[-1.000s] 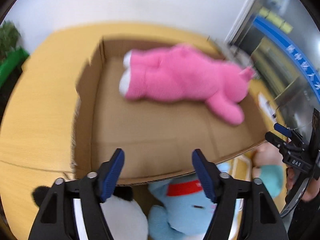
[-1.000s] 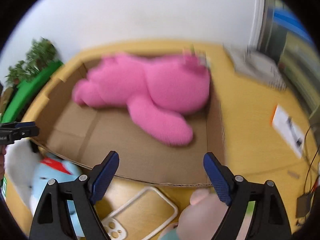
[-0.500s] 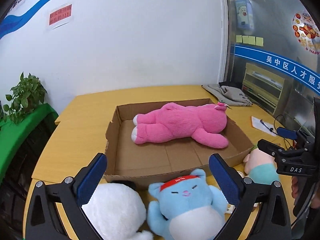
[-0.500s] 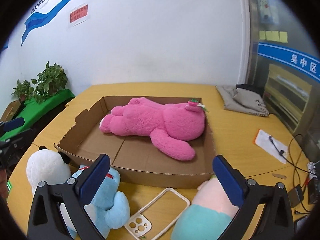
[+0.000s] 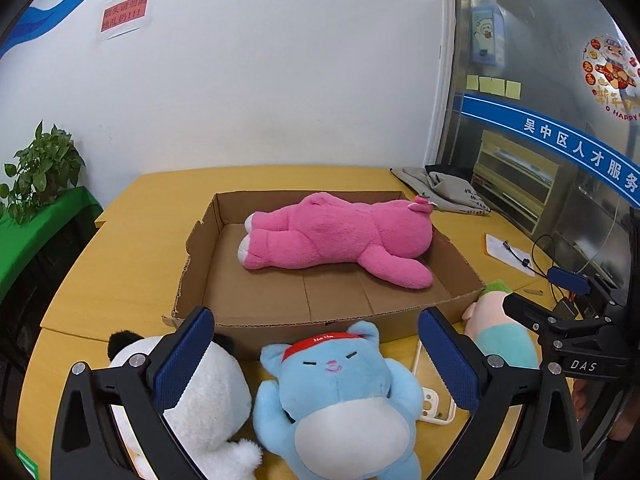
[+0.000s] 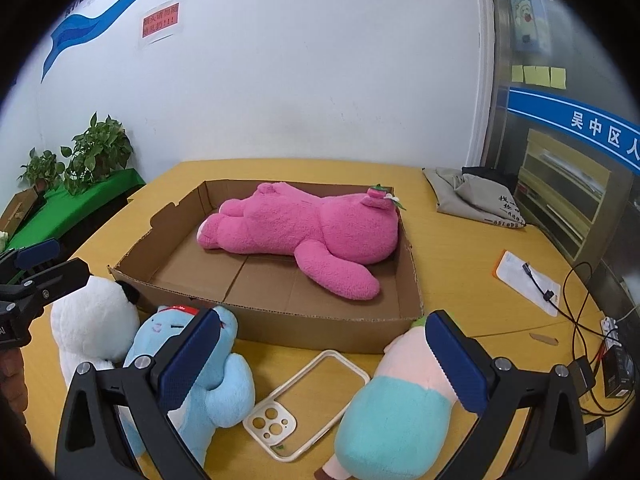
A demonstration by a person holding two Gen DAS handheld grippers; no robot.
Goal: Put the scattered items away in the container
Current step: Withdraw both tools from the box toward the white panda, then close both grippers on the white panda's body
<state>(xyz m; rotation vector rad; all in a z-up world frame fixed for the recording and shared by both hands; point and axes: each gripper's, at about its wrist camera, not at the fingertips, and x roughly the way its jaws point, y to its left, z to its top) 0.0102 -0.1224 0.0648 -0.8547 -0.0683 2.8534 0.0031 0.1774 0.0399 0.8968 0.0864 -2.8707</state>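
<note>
The pink plush (image 5: 340,240) lies in the cardboard box (image 5: 192,264). Both the left gripper (image 5: 316,364) and right gripper (image 6: 320,364) are spread wide, holding nothing, above the near blue plush (image 5: 340,396) and pink-teal plush (image 6: 396,408).

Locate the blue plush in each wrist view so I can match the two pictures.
Left wrist: blue plush at bottom centre, between the open left gripper's fingers, facing the camera.
Right wrist: blue plush at lower left, partly behind the open right gripper's left finger.
Shared landmark: the cardboard box holding the pink plush, just behind it in both.
</note>
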